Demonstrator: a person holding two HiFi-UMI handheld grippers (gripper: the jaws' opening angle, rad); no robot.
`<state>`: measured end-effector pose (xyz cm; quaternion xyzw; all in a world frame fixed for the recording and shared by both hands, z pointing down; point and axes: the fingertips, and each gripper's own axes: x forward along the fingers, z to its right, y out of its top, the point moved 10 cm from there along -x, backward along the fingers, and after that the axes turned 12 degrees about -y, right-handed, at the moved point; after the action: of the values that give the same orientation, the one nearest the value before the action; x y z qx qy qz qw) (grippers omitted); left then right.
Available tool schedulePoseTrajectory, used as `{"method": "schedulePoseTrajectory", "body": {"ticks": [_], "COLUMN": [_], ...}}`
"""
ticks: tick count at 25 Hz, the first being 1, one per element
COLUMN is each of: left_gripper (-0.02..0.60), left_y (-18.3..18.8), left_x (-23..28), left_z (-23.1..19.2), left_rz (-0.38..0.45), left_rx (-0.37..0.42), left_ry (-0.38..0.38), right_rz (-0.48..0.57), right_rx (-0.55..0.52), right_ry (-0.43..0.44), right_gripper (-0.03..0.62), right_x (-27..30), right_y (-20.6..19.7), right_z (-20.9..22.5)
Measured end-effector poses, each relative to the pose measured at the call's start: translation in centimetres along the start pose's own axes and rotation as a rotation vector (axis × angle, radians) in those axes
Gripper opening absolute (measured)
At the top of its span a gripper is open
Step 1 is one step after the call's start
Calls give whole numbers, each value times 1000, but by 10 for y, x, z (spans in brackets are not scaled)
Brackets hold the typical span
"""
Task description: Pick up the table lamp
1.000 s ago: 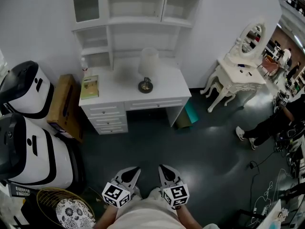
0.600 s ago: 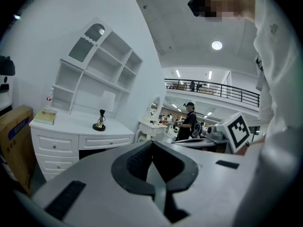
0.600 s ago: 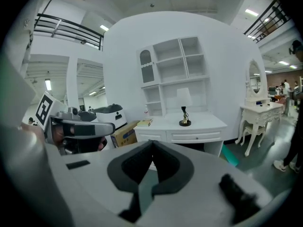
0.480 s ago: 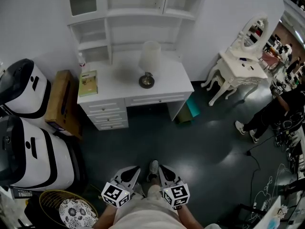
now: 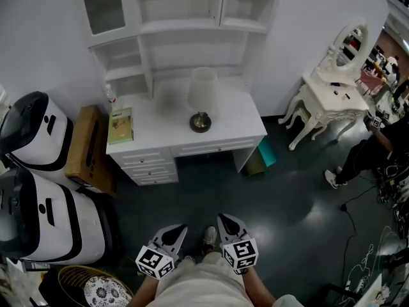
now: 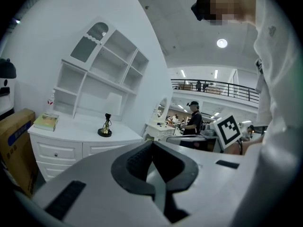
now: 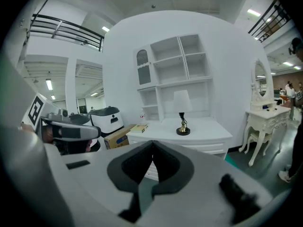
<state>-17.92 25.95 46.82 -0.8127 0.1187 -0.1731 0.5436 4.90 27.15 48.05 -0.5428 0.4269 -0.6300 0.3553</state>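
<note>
The table lamp (image 5: 202, 101), with a white shade and a dark round base, stands upright in the middle of the white desk (image 5: 243, 117). It also shows far off in the left gripper view, where the lamp (image 6: 105, 126) is at left, and in the right gripper view, where the lamp (image 7: 182, 112) is near the centre. My left gripper (image 5: 179, 230) and right gripper (image 5: 223, 219) are held side by side close to my body, well short of the desk. Both are shut and empty, with the left gripper's (image 6: 152, 143) and the right gripper's (image 7: 152, 143) tips meeting.
A book (image 5: 121, 125) lies on the desk's left end under a white shelf unit (image 5: 185, 24). A cardboard box (image 5: 83, 147) and two white-and-black machines (image 5: 32, 126) stand at left. A white dressing table (image 5: 332, 91) and a person (image 5: 374, 152) are at right. Dark floor lies between me and the desk.
I have moved towards the desk with both grippers carried along; the desk and lamp look nearer and lower in the head view. Both grippers have stayed shut.
</note>
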Motion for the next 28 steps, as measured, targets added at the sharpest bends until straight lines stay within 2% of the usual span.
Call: {"method": "schedulePoseTrajectory", "body": {"ticks": [7, 14, 18, 22, 28], "left_gripper": [9, 9, 9, 9, 9], "left_y": [27, 42, 45, 42, 39], "left_x": [41, 78, 93, 99, 104], "left_z": [-32, -43, -43, -47, -69], "left_rz": [20, 38, 46, 19, 12], "left_rx": [15, -1, -11, -23, -41], "left_ry": [75, 139, 156, 152, 145], "right_rz": [0, -19, -19, -51, -66], "right_rx": [-8, -13, -12, -12, -12], "right_ry": [47, 132, 152, 177, 164], "right_gripper": [11, 11, 12, 11, 11], "right_x": [44, 74, 86, 95, 118], "right_y": [19, 28, 30, 26, 26], "right_z": [32, 64, 79, 82, 81]}}
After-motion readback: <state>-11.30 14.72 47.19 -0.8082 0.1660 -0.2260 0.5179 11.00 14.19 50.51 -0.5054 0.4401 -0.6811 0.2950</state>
